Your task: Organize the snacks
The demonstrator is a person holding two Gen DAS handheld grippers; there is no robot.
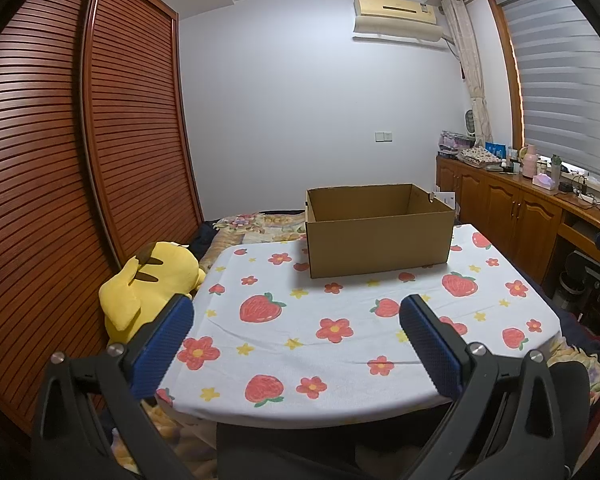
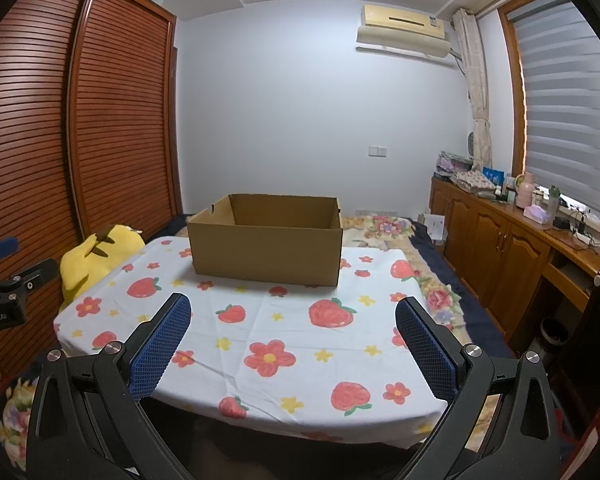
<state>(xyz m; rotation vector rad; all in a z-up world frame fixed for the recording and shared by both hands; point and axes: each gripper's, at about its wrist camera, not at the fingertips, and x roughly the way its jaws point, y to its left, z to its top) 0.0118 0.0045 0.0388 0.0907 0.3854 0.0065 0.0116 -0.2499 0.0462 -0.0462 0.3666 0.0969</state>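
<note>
Box (image 1: pixel 378 232), empty inside, R-view only shows bedding (image 2: pixel 384 226)

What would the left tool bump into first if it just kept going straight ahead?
Probably the cardboard box on the table. The left tool hangs open above bare cloth, nothing between; depth is hard to judge.

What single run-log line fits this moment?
left claw open | right claw open | cardboard box open on table | no snacks visible
</note>
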